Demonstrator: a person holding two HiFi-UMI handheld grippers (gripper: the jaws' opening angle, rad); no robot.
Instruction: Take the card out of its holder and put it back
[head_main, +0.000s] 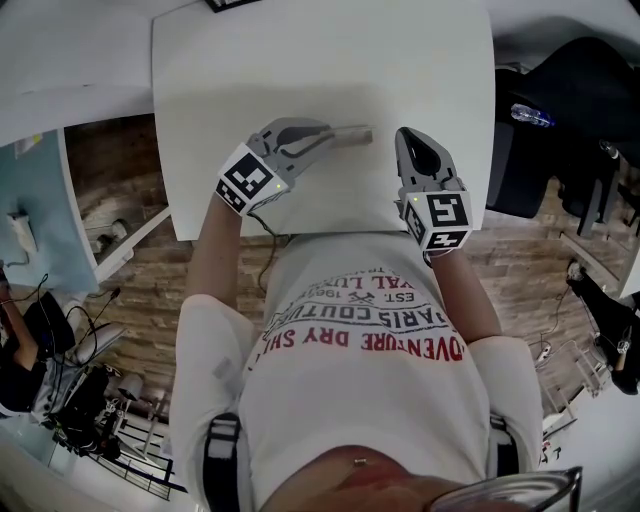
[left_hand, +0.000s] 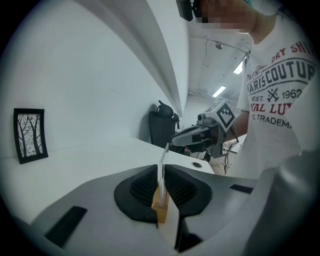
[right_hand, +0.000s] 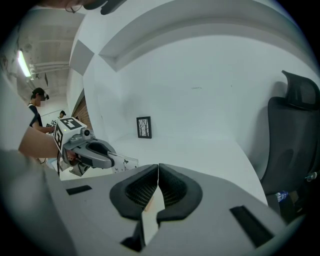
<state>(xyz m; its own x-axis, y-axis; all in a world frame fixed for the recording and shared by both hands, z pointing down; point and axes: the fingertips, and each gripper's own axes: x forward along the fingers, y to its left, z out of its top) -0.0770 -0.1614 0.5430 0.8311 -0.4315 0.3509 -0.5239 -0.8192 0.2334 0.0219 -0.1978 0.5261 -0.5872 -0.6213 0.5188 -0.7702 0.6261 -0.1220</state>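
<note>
The card holder (head_main: 352, 135) is a thin clear pane with small dark prints (right_hand: 125, 162) and a tan wooden foot (left_hand: 161, 206). It stands near the front of the white table (head_main: 300, 60). I cannot tell the card apart from the pane. My left gripper (head_main: 325, 136) is shut on the pane's left end, and its pads pinch the pane edge-on in the left gripper view (left_hand: 161, 182). My right gripper (head_main: 409, 137) hovers just right of the holder, apart from it. Its jaws (right_hand: 158, 182) are shut and hold nothing.
A small black-framed picture (right_hand: 144, 127) stands at the table's far edge. A black office chair (head_main: 560, 110) is to the right of the table. A second desk (head_main: 60, 60) lies to the left. Other people (right_hand: 37, 107) stand far behind.
</note>
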